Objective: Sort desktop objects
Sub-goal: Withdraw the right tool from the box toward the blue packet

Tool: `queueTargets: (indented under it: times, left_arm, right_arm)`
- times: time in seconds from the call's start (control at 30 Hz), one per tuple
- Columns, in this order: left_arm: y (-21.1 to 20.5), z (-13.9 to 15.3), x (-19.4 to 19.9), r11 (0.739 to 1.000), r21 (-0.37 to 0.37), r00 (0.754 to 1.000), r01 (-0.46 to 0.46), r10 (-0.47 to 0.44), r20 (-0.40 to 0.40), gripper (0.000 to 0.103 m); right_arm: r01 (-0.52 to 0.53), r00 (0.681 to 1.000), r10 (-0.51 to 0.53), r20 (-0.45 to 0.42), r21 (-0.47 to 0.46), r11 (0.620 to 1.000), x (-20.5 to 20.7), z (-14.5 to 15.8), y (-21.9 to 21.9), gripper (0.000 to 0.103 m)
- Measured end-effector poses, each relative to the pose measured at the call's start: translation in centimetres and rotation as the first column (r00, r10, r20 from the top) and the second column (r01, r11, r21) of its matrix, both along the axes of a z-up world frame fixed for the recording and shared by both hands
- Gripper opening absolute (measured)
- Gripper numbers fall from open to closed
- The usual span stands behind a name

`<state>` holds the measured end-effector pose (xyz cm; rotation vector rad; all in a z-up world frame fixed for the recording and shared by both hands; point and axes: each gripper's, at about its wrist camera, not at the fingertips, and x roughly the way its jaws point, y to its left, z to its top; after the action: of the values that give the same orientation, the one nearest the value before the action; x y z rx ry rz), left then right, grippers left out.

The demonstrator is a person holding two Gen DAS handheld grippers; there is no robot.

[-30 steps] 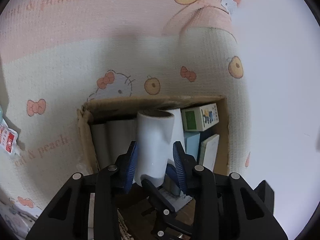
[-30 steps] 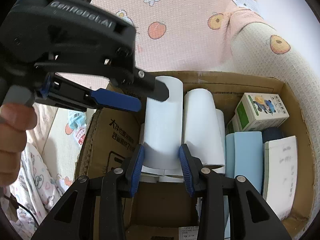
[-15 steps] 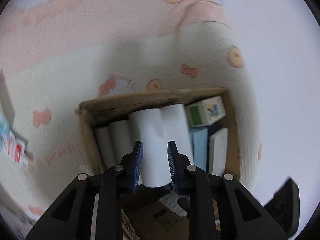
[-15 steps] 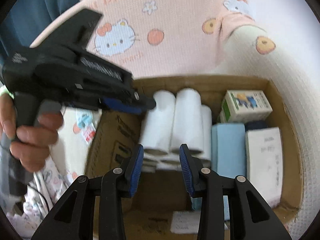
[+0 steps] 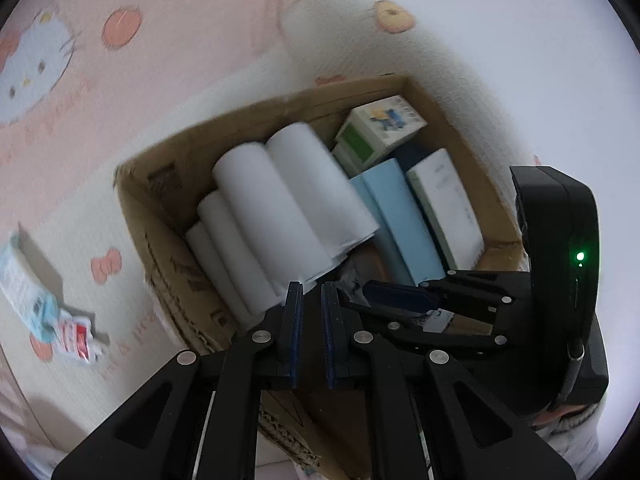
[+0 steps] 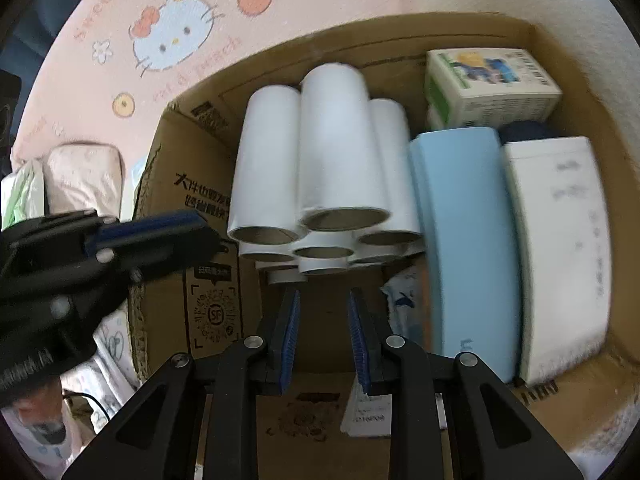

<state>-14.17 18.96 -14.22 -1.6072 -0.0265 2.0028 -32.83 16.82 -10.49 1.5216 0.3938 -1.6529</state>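
Closing on nothing, the left gripper point(image 5: 311, 294) and right gripper point(image 6: 323, 300) are both hovering over the cardboard box point(image 6: 192, 128), fingers empty, near its paper rolls point(image 6: 332, 148).

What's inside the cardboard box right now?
Inside the cardboard box: stacked white paper rolls, a light blue box, a white box and a green-and-white carton. The rolls cover whatever lies beneath them.

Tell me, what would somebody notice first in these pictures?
Probably the stack of white paper rolls lying in the left half of the cardboard box. Right of them lie a pale blue box and a white packet. Behind, a cartoon cat blanket covers the surface.
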Motion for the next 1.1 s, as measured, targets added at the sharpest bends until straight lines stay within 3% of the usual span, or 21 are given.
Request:
queueTargets:
  times: [0.17, 0.43, 0.5, 0.53, 0.57, 0.63, 0.83, 0.93, 1.1]
  left_arm:
    - [-1.1, -0.8, -0.5, 0.998, 0.036, 0.998, -0.044, 0.043, 0.04, 0.011]
    - [-0.8, -1.2, -0.5, 0.997, 0.064, 0.999, -0.039, 0.036, 0.038, 0.011]
    - [-0.9, -1.2, -0.4, 0.995, 0.088, 0.998, -0.055, 0.052, 0.04, 0.018]
    - [-1.0, -1.0, -0.2, 0.993, 0.101, 0.998, -0.064, 0.061, 0.034, 0.029]
    - [-1.1, -0.8, 0.0, 0.99, 0.12, 0.997, -0.071, 0.068, 0.023, 0.038]
    - [-1.4, -0.2, 0.5, 0.986, 0.15, 0.997, -0.074, 0.075, -0.003, 0.043]
    - [-3.0, 2.1, 2.4, 0.97, 0.226, 0.988, -0.087, 0.113, -0.101, 0.044]
    - [-3.7, 3.0, 3.5, 0.968, 0.234, 0.98, -0.087, 0.125, -0.154, 0.044]
    - [-5.3, 4.6, 6.5, 0.969, 0.236, 0.944, -0.076, 0.146, -0.297, 0.029]
  right_arm:
    - [-0.001, 0.999, 0.002, -0.047, 0.039, 0.999, -0.5, -0.8, -1.4, 0.022]
    - [-0.011, 0.997, 0.01, -0.072, -0.017, 1.0, -0.8, -0.6, -1.5, 0.022]
    - [-0.02, 0.996, 0.019, -0.089, -0.008, 1.0, -0.6, -1.3, -0.8, 0.022]
    - [-0.029, 0.995, 0.029, -0.09, -0.004, 1.0, -0.3, -1.2, -0.6, 0.022]
    - [-0.034, 0.995, 0.033, -0.092, -0.007, 0.999, 0.0, -1.0, -0.3, 0.022]
    - [-0.035, 0.994, 0.031, -0.103, -0.033, 0.999, 0.7, -0.1, 0.4, 0.022]
    - [-0.054, 0.976, 0.027, -0.217, -0.118, 0.992, 3.0, 3.0, 3.0, 0.022]
    - [-0.072, 0.964, 0.03, -0.265, -0.151, 0.986, 4.6, 3.8, 3.9, 0.022]
    - [-0.113, 0.935, 0.047, -0.352, -0.168, 0.979, 6.1, 5.2, 4.0, 0.022]
